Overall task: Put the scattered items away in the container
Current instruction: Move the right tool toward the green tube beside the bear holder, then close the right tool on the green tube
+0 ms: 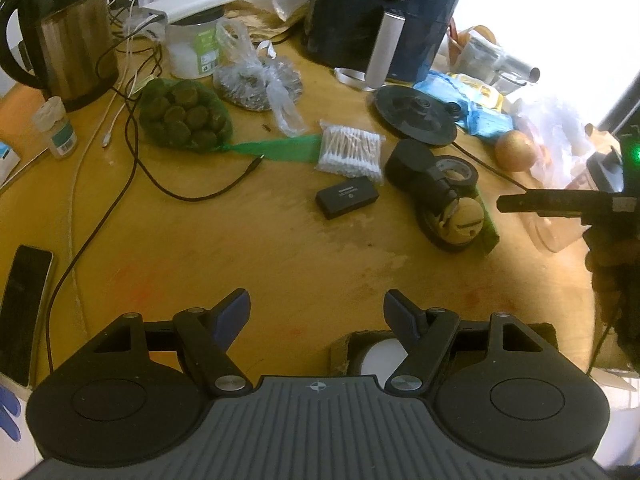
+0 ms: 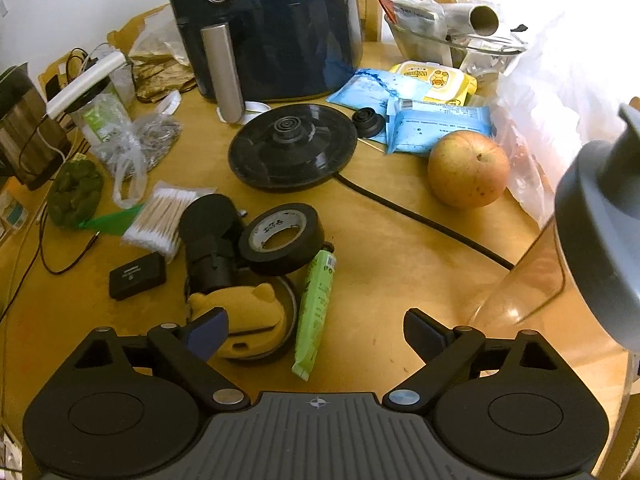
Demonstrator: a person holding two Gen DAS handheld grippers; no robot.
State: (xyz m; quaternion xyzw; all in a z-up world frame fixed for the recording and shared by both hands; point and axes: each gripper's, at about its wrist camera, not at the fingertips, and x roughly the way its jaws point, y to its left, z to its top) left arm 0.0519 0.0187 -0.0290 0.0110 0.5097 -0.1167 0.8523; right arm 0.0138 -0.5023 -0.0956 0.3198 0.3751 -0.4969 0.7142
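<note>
Right gripper (image 2: 316, 332) over the clutter, jaws wide and empty

The green packet (image 2: 314, 312) lies between its fingers beside the yellow case (image 2: 248, 320) and tape (image 2: 282, 238); closing crookedly could snag both. Left gripper (image 1: 318, 316) hangs half-open, empty, by the box (image 1: 360, 354).

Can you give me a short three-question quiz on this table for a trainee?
1. True or false: the tape roll leans on the black cylinder.
2. What lies directly right of the yellow case in the right wrist view? A) cotton swabs B) green packet C) apple
3. What is the right gripper holding?

Key:
1. True.
2. B, the green packet.
3. Nothing; it is open above bare table.
</note>
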